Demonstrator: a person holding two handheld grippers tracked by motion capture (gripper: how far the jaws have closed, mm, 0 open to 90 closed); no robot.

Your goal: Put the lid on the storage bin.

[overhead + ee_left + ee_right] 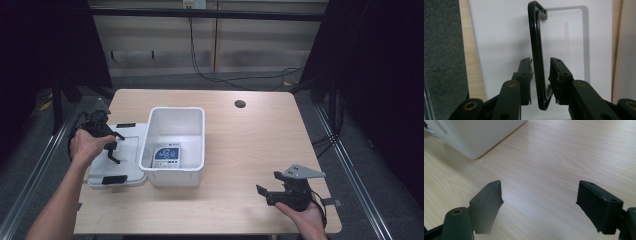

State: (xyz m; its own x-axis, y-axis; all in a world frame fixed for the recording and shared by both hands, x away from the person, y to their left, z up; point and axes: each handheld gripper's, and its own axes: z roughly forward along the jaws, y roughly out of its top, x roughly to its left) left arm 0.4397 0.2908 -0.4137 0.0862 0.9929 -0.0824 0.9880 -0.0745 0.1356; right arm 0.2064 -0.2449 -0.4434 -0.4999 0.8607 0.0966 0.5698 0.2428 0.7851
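**Left gripper at lid handle, right gripper idle over bare desk**

Left side of desk (250,145): a white lid (127,150) lies flat near the left edge, just beside the white bin (175,117) and apparently touching its left wall. The lid carries two black latches, one at its far edge (126,125) and one at its near edge (114,179). The left hand (87,146) holds the left gripper (114,148) over the lid. In the left gripper view, a thin black handle (537,57) stands up from the lid's recessed panel and passes between the jaws. The jaws are narrowly apart, one on each side of the handle; a small gap shows on both sides, so they straddle it without clamping.

Centre: the bin sits open-topped, left of the desk's middle. A blue-and-white printed box (167,156) lies flat on its floor, against the near wall.

Far edge: a round cable hole (240,104) in the desk top.

Right side: the right hand (306,215) holds the right gripper (267,185) near the desk's near right corner, well apart from the bin. Its jaws stand wide apart with nothing between them, over bare wood; a corner of the bin shows at the upper left of the right gripper view.
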